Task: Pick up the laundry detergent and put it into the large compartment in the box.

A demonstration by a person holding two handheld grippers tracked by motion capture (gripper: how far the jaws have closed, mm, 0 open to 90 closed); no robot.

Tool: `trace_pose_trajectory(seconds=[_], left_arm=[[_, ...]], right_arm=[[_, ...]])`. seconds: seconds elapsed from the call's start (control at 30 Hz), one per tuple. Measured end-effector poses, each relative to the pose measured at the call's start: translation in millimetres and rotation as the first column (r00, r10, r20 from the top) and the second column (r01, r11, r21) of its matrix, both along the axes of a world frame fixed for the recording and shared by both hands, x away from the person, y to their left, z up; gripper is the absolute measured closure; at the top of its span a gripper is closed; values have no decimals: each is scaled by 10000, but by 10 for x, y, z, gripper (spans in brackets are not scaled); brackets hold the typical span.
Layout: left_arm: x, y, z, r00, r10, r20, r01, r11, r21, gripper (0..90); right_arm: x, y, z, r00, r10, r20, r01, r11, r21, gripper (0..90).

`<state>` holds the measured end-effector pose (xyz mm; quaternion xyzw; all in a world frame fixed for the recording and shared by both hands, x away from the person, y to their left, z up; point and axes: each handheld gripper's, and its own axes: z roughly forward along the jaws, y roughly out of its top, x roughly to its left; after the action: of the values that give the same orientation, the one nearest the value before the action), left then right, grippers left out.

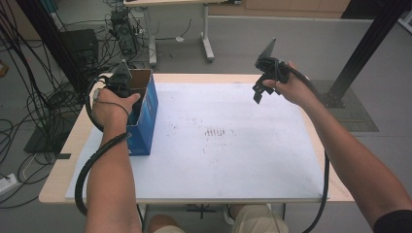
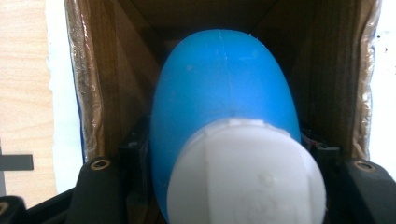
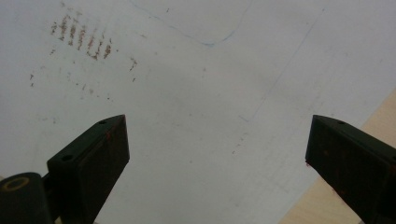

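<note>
Gripping a blue bottle (image 2: 224, 93) with a white cap (image 2: 247, 172), the left gripper (image 1: 119, 82) has its jaws clamped on the bottle's sides and reaches down into the open cardboard box (image 1: 145, 111) at the counter's left edge, seemingly either lifting it out or setting it in. The box walls (image 2: 93, 93) crowd both jaws closely, leaving little side room. The right gripper (image 3: 215, 154) hangs over the white mat (image 1: 228, 141), jaws wide apart and empty, well clear of the box, likely kept out of the way.
</note>
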<state>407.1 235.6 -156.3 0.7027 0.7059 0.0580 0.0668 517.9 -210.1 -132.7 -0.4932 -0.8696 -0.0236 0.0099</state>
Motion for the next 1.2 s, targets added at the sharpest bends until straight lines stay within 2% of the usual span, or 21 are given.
trace_pose_trajectory(seconds=[1.2], left_arm=[[12, -6, -3, 10000, -18, -25, 18, 10000, 0, 372]], right_arm=[[1, 13, -12, 10000, 8, -21, -8, 10000, -7, 62]])
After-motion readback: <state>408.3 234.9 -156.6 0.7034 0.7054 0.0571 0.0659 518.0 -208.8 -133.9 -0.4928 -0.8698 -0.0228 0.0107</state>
